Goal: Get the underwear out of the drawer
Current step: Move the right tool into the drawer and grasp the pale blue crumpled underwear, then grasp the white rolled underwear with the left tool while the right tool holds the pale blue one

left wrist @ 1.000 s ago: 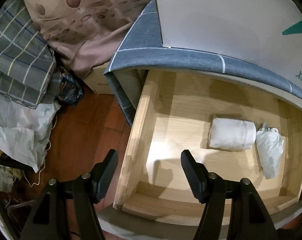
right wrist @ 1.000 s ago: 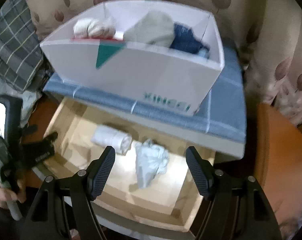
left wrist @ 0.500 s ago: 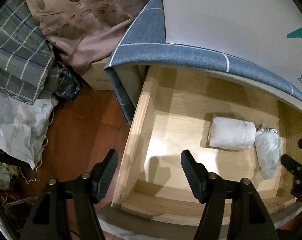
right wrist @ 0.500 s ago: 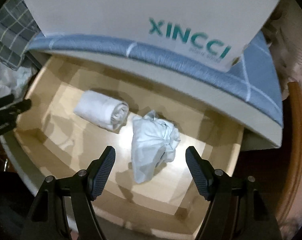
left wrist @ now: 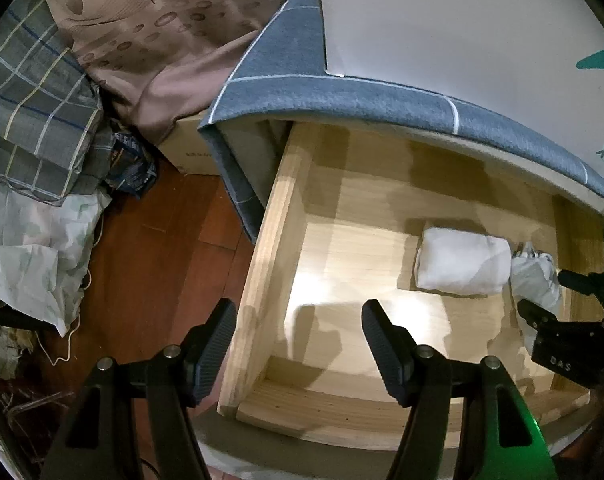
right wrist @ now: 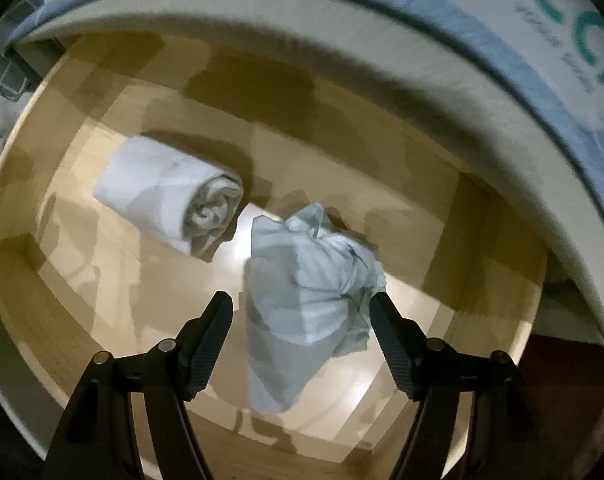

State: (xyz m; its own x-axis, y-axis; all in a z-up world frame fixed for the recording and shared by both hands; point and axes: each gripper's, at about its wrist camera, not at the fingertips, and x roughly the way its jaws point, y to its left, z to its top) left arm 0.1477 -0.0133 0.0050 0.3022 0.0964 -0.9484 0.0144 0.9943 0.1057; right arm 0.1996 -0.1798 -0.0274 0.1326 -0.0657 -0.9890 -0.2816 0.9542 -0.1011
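The wooden drawer [left wrist: 262, 280] stands pulled open. On its floor lie a rolled white cloth [left wrist: 462, 266] and, to its right, a crumpled pale underwear piece [left wrist: 536, 276]. My right gripper [right wrist: 300, 308] points straight down into the drawer, open. The crumpled underwear [right wrist: 310, 288] lies between its fingers; the right pad is at the cloth's edge and the left pad stands clear. The roll [right wrist: 170, 192] lies up and to the left of it. My left gripper [left wrist: 298, 312] hangs open and holds nothing, straddling the drawer's left wall. The right gripper [left wrist: 546, 292] shows at the right edge.
A blue-grey cloth [left wrist: 342, 96] covers the cabinet top above the drawer, with a white box [left wrist: 442, 20] printed in teal on it. Left of the drawer are red-brown floor [left wrist: 150, 264], a plaid fabric pile [left wrist: 34, 120], patterned brown fabric [left wrist: 162, 32] and a cardboard box [left wrist: 194, 148].
My right gripper has sunk from above the white box down into the drawer, and the crumpled underwear now lies between its fingers. It has come into the left wrist view. The left gripper stays put.
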